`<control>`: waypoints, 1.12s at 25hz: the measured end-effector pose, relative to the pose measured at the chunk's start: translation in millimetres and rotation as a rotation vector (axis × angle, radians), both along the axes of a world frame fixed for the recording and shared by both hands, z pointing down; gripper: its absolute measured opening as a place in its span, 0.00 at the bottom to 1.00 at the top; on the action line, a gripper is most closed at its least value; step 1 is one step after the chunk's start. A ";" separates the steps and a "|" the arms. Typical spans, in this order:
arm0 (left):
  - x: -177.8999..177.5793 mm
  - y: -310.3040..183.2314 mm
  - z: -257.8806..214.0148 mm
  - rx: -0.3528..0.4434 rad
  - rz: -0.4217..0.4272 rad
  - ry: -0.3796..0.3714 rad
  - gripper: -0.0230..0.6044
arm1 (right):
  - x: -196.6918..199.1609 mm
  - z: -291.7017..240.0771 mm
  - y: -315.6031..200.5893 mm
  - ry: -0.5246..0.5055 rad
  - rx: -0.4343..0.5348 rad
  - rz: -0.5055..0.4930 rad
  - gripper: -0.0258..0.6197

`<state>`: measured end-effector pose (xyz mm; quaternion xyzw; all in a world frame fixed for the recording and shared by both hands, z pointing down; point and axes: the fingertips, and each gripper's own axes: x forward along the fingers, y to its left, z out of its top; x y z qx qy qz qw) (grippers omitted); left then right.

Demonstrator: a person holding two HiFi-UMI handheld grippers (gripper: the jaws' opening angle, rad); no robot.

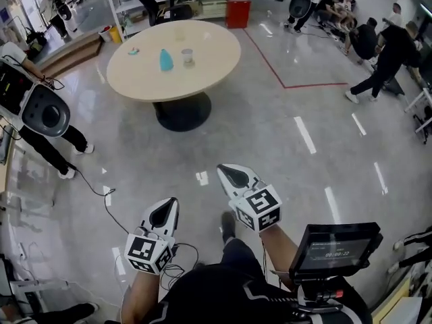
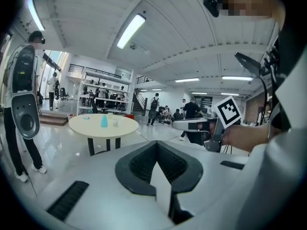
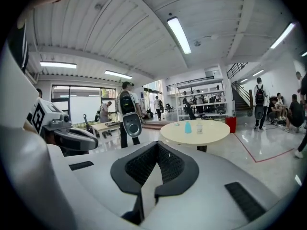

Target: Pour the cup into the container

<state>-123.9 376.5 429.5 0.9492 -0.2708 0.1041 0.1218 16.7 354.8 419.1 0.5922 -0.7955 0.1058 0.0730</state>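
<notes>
Two tools, left tool (image 1: 164, 212) and right tool (image 1: 233, 175), are clenched empty. Cup (image 1: 187, 55) and blue container (image 1: 166, 60) stand side by side on the bench (image 1: 216, 66) at 11 o'clock, well apart from them. Arriving with jaws unopened could knock the cup over.

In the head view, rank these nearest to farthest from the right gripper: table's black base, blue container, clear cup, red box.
1. Black pedestal base of the round beige table, on the floor.
2. Light blue container and clear cup, side by side on that table: too close to call.
3. Red box, beyond the table.
</notes>
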 end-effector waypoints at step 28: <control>-40.6 331.1 -32.9 0.003 -0.032 0.055 0.04 | -67.0 -34.3 337.0 -0.043 0.021 -0.074 0.05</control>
